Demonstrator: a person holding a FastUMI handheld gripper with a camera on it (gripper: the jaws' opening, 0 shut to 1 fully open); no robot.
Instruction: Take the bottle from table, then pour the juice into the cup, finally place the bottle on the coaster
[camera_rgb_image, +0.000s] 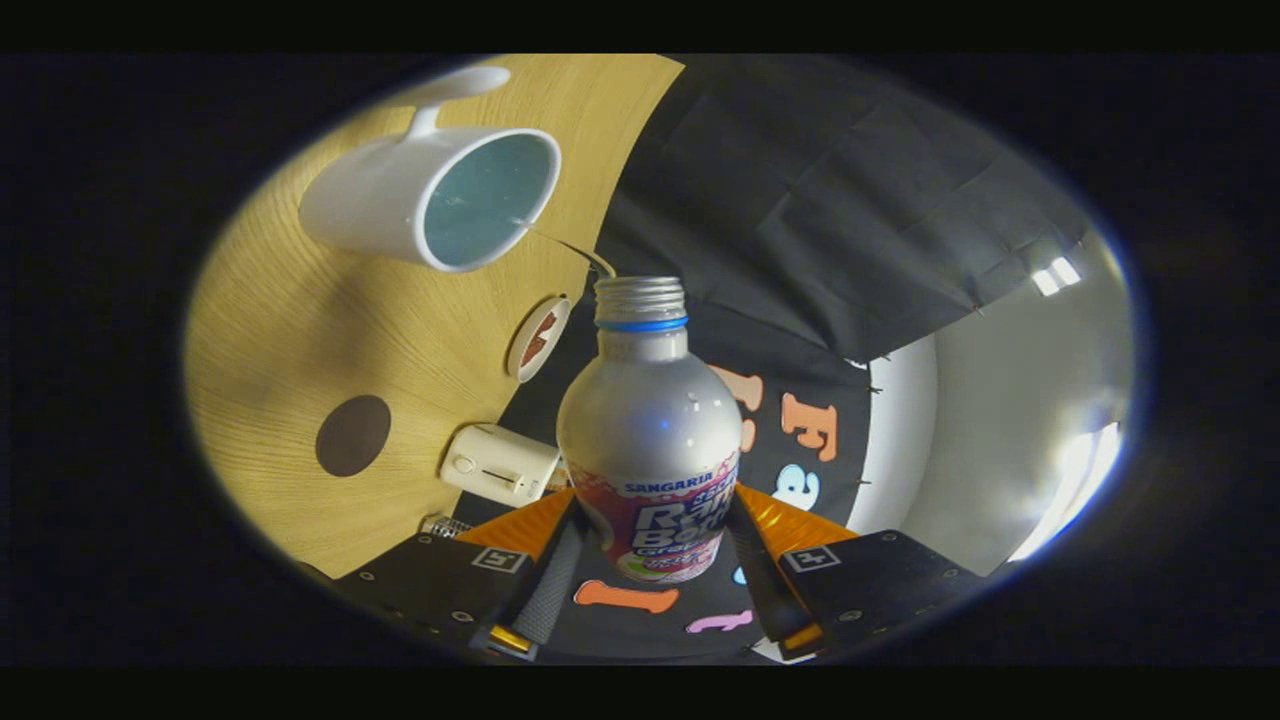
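**Bottle held tilted, juice running into the cup**

The gripper (655, 560) holds the bottle (650, 430) between its two fingers, both pressing on the labelled lower part of the body, one on each side. The bottle is a silver metal one with a blue ring under a threaded, uncapped mouth, which points away from the fingers. The whole scene appears rolled over, so the bottle is held tilted above the table (290, 330).

From the bottle's mouth a thin stream of juice (570, 245) arcs across to the rim of the cup (430, 195). The cup is a white mug with a pale blue inside, its handle on the side away from the bottle. It stands on the wooden table, well in from the table's edge.

Near that edge, between cup and bottle, lies a round coaster (538, 338) with a white rim and a red pattern. Farther along the edge sits a small white toaster (498, 465). Inward from the toaster a dark brown round mat (352, 435) lies flat on the wood.
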